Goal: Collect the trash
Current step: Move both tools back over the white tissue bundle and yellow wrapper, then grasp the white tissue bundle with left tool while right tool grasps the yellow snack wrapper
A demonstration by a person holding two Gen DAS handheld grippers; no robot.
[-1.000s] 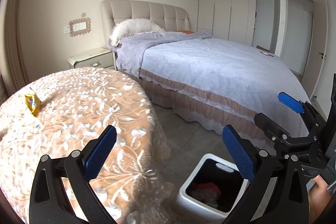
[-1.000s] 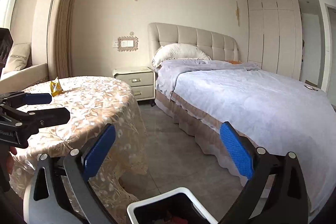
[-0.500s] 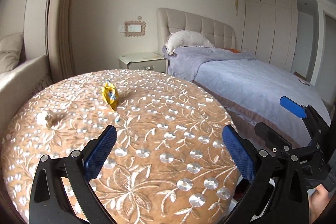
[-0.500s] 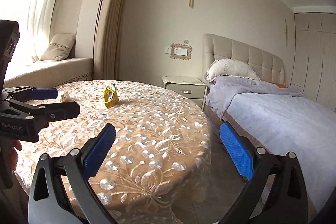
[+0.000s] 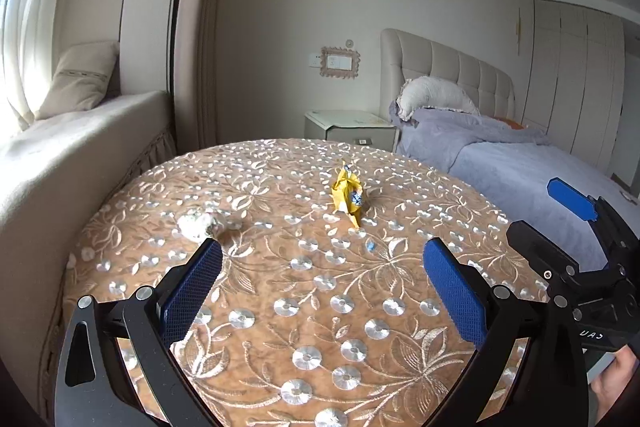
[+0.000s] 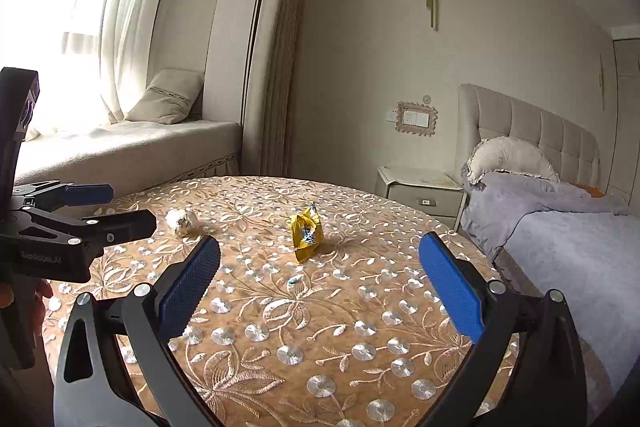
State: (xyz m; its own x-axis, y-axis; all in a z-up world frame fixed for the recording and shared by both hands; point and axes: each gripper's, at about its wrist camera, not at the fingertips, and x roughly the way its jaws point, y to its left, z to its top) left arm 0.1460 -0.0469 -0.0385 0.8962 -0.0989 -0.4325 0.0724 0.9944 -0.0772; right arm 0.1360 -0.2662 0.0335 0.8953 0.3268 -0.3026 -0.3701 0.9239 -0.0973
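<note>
A crumpled yellow wrapper stands near the middle of the round table with its embroidered orange cloth. A white crumpled paper ball lies to the wrapper's left. A tiny blue scrap sits in front of the wrapper. My left gripper hovers open above the near half of the table, nothing between its blue pads. My right gripper is likewise open and empty. Each gripper shows at the edge of the other's view.
A bed with a lilac cover stands right of the table, a nightstand behind it. A cushioned window seat runs along the left. A person's hand holds the right gripper's handle.
Both views have swung left from the white bin and bed to the round table. The wrapper and paper ball now lie ahead of both open grippers; the bin is out of view.
</note>
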